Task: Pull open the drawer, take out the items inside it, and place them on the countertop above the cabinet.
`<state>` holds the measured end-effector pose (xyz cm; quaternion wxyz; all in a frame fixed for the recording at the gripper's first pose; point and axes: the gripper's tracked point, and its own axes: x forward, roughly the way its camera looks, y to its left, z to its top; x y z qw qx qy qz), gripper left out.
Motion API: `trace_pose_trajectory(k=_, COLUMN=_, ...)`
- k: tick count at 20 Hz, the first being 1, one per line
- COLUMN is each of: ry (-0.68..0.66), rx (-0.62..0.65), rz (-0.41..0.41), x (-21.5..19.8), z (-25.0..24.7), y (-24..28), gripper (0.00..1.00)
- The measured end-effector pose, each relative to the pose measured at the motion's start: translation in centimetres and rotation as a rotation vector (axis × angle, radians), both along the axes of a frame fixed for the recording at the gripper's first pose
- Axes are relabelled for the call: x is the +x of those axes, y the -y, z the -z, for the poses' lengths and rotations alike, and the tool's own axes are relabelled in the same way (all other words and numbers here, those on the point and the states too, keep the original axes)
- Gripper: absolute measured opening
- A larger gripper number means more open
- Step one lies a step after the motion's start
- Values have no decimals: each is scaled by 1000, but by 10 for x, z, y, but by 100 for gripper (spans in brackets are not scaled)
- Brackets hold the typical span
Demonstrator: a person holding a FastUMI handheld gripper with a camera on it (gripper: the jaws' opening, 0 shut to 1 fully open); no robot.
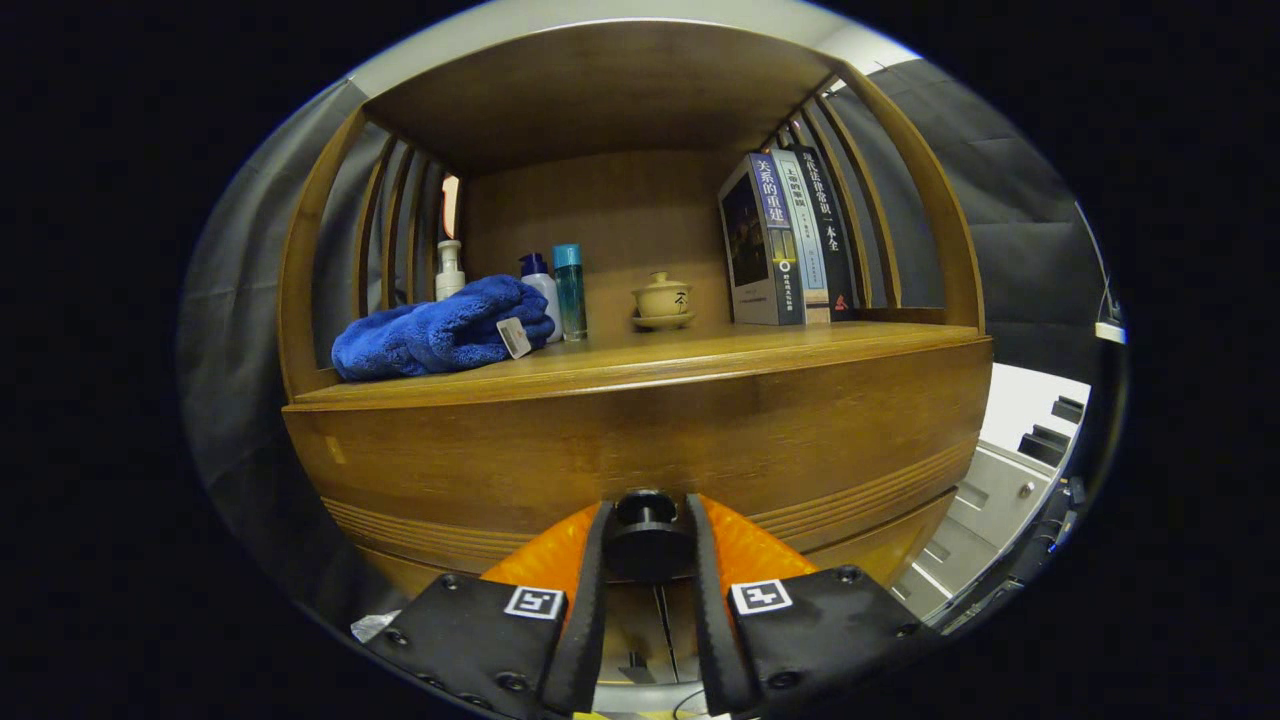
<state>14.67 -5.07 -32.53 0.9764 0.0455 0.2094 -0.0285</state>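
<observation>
Gripper [646, 530] fingers closing on black drawer knob [645, 508], both pads pressing its sides — knob sitting between them, low on drawer front [640, 440] of wooden cabinet. Drawer looking shut; contents hidden. Knob small, round, hard, likely slippery — gripping behind its head seeming safest; drawer probably stiff, heavy wood, needing straight pull toward near side. Worktop [700, 352] above carrying blue towel [440, 330] at left, bottles [568, 290] behind it, lidded cup [662, 300] mid, books [785, 240] at right — free space lying near front edge
</observation>
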Motion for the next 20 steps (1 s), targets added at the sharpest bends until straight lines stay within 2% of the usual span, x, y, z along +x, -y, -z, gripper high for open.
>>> trace_pose_trajectory(k=4, ry=-34, rx=-5, rz=-7, x=-3, z=2, y=-1, gripper=41)
trace_pose_trajectory(k=7, ry=-31, rx=-1, rz=-17, x=-16, z=-4, y=-2, gripper=41)
trace_pose_trajectory(k=20, ry=-77, rx=7, rz=-73, x=-106, z=-29, y=-4, gripper=41)
